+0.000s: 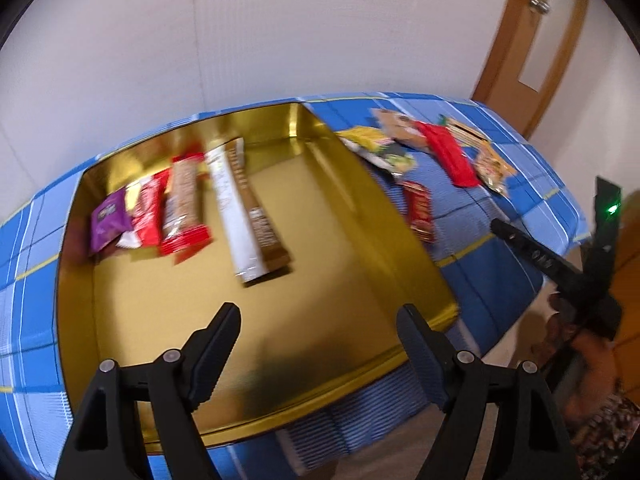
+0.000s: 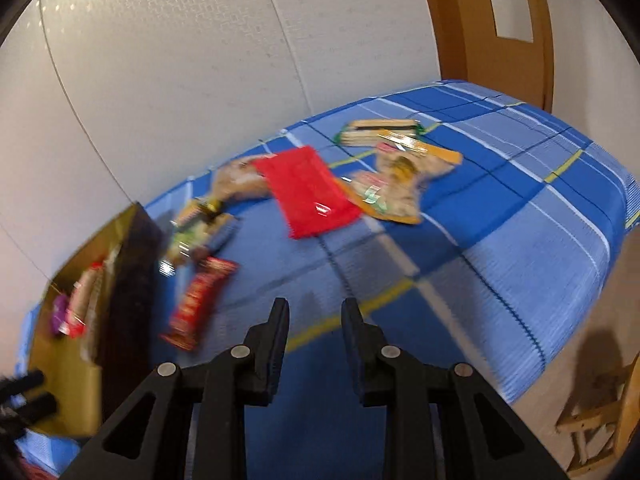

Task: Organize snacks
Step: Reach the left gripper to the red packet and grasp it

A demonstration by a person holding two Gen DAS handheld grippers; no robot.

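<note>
The left gripper (image 1: 320, 320) hangs over the gold tin (image 1: 400, 216), its jaws spread wide and empty. Five snack packets (image 1: 184, 208) lie inside the tin. The right gripper (image 2: 316, 316) has its jaws narrow with a gap, nothing between them, above the blue checked cloth (image 2: 500, 208), where loose snacks (image 2: 312, 196) lie.

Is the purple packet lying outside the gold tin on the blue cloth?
No, the purple packet lies inside the gold tin, beside red wrappers.

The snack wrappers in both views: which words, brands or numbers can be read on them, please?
None can be read. The purple packet, the brown and white sticks in the gold tin, and the dark red bar all carry print, but it is too blurred.
</note>
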